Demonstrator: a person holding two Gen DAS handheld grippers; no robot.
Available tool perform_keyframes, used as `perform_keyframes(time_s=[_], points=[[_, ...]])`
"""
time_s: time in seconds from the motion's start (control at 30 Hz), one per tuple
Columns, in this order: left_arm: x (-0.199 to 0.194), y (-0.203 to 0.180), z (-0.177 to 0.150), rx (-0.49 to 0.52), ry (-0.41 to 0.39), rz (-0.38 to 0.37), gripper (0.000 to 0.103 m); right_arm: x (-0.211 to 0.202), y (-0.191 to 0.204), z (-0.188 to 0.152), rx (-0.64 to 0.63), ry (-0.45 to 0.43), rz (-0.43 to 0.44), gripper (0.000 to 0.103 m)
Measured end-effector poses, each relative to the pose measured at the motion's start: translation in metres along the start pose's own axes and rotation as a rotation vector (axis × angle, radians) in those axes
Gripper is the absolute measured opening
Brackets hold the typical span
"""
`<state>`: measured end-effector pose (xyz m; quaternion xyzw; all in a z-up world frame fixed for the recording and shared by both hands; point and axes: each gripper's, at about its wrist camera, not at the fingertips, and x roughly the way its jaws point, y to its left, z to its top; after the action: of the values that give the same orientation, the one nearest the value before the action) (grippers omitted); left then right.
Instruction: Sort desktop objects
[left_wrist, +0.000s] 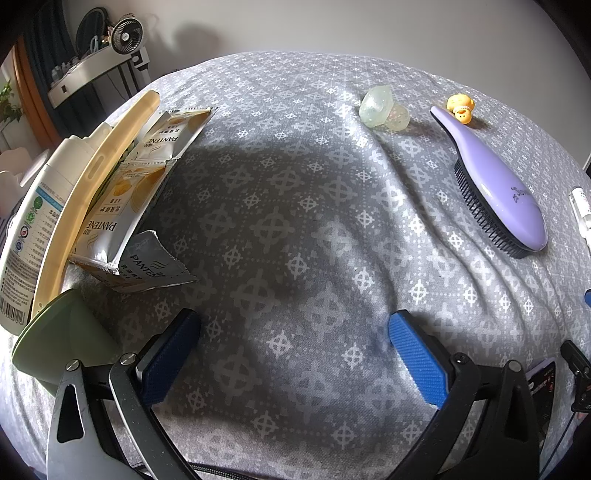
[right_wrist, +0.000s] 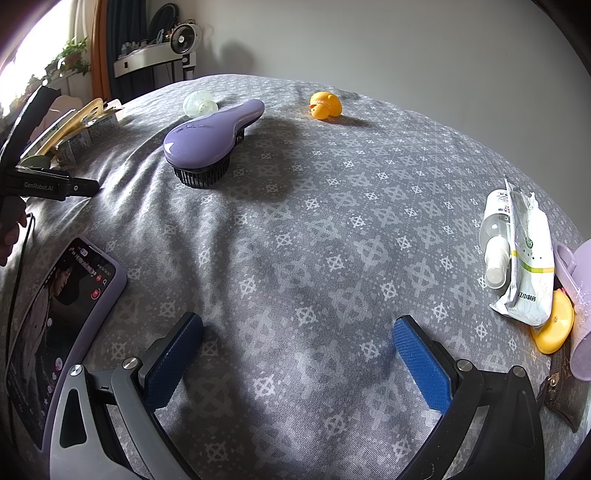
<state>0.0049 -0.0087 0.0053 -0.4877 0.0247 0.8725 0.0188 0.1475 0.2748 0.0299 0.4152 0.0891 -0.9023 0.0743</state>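
A purple hairbrush (left_wrist: 498, 188) lies bristles down on the grey patterned cloth, also in the right wrist view (right_wrist: 207, 138). A yellow rubber duck (left_wrist: 460, 108) (right_wrist: 325, 105) and a clear green silicone piece (left_wrist: 382, 109) (right_wrist: 199, 103) sit at the far side. Pantene sachets (left_wrist: 129, 192), a white bottle (left_wrist: 33, 221) and a cream tray (left_wrist: 96, 173) are grouped at the left. My left gripper (left_wrist: 295, 350) is open and empty above bare cloth. My right gripper (right_wrist: 299, 354) is open and empty above bare cloth.
A phone in a purple case (right_wrist: 59, 325) lies at the near left. A spray bottle (right_wrist: 493, 236), a wipes pack (right_wrist: 528, 266), a yellow round thing (right_wrist: 554, 328), a lilac mug (right_wrist: 580, 295) and a brown pouch (right_wrist: 561, 395) cluster at the right. A green object (left_wrist: 66, 332) sits by the left fingers.
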Motion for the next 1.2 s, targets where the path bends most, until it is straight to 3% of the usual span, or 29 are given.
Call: perform_keyframes(time_s=[1.2], points=[[-0.0001, -0.0007, -0.0001, 0.000, -0.002, 0.002, 0.103, 0.0000, 0.0001, 0.0001, 0.000, 0.001, 0.000, 0.103]])
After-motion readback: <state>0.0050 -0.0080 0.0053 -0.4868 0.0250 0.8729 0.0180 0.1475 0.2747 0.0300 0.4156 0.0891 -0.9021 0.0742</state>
